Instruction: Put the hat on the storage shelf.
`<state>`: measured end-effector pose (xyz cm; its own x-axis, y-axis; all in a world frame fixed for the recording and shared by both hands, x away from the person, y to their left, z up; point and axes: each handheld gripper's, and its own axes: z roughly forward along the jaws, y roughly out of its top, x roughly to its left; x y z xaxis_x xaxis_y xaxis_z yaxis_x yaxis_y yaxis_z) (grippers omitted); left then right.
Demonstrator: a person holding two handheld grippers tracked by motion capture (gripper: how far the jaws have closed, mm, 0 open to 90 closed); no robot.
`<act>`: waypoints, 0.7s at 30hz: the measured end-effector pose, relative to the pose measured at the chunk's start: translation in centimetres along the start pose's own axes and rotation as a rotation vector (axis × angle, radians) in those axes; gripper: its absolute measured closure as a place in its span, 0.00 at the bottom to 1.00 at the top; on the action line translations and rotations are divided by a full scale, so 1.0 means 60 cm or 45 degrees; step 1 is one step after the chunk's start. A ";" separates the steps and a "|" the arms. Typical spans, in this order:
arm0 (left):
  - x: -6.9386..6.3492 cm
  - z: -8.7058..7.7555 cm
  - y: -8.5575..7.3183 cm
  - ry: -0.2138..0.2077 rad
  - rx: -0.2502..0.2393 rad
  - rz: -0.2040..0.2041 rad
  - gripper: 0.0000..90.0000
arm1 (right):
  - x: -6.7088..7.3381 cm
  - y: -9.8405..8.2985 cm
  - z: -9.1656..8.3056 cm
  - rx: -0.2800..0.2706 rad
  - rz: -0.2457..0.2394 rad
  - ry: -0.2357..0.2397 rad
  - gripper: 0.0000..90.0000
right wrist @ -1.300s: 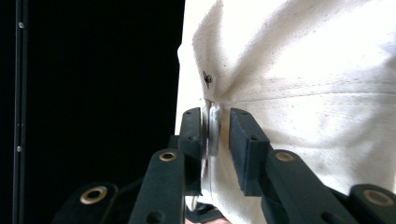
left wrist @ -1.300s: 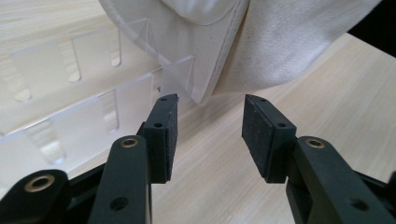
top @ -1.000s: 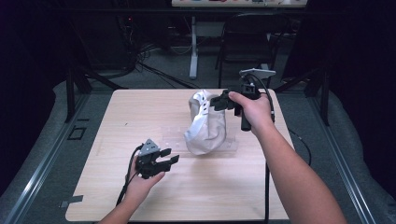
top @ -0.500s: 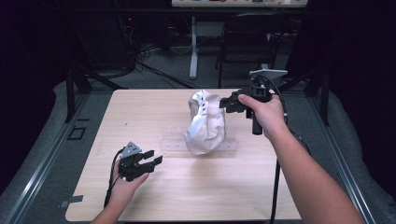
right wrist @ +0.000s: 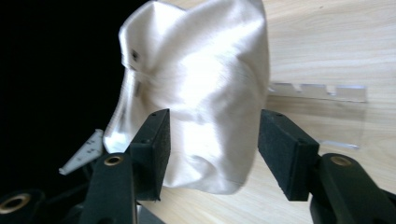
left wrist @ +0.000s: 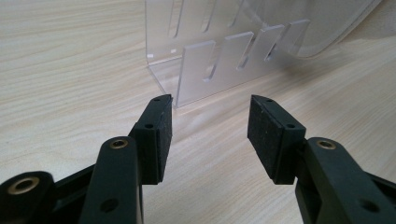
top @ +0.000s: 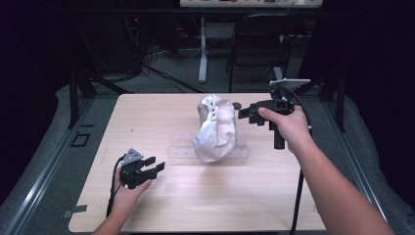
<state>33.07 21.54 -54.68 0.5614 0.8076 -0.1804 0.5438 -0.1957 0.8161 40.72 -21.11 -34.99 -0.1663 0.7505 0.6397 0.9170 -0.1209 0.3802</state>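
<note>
A cream, shiny cloth (top: 215, 132) is draped over a clear plastic slotted stand (top: 181, 147) in the middle of the table. My right gripper (top: 243, 113) is level with the cloth's top, just to its right and apart from it. Its jaws have just been opening and hold nothing; in the right gripper view the cloth (right wrist: 201, 60) lies beyond the open gripper (right wrist: 212, 121). My left gripper (top: 155, 166) rests low at the front left. Its jaws have just opened a little and are empty. The left gripper view has the open gripper (left wrist: 210, 112) facing the stand (left wrist: 219, 51).
The wooden table (top: 147, 112) has bare room to the left of the stand and along the front. A chair (top: 264, 44) and cables stand on the dark floor behind the table. A small dark item (top: 237, 105) lies behind the cloth.
The right gripper has opened, let go of the cloth's top and drawn off to the right. The left gripper has slid left, away from the stand.
</note>
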 end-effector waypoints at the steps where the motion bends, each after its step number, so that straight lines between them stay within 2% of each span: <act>1: 0.000 0.000 0.000 0.002 0.001 0.003 0.56 | -0.003 -0.004 0.001 0.007 -0.015 -0.011 0.48; 6: -0.002 0.001 0.000 0.001 -0.005 0.001 0.56 | -0.015 -0.020 0.005 0.021 -0.059 -0.052 0.46; 11: -0.001 0.000 0.000 0.003 0.005 0.005 0.56 | -0.027 -0.036 0.010 0.037 -0.053 -0.082 0.45; 16: -0.001 0.002 -0.001 0.010 0.005 0.002 0.55 | -0.044 -0.054 0.020 0.059 -0.054 -0.142 0.44; 17: 0.000 0.002 -0.001 0.008 0.005 0.003 0.55 | -0.052 -0.062 0.025 0.075 -0.060 -0.171 0.44; 21: 0.002 0.002 -0.002 0.011 0.012 -0.003 0.55 | -0.062 -0.076 0.033 0.074 -0.066 -0.194 0.44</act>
<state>33.14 21.58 -54.85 0.5545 0.8131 -0.1773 0.5510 -0.1991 0.8104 37.89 -22.08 -40.42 -0.1607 0.8453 0.5096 0.9289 -0.0451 0.3677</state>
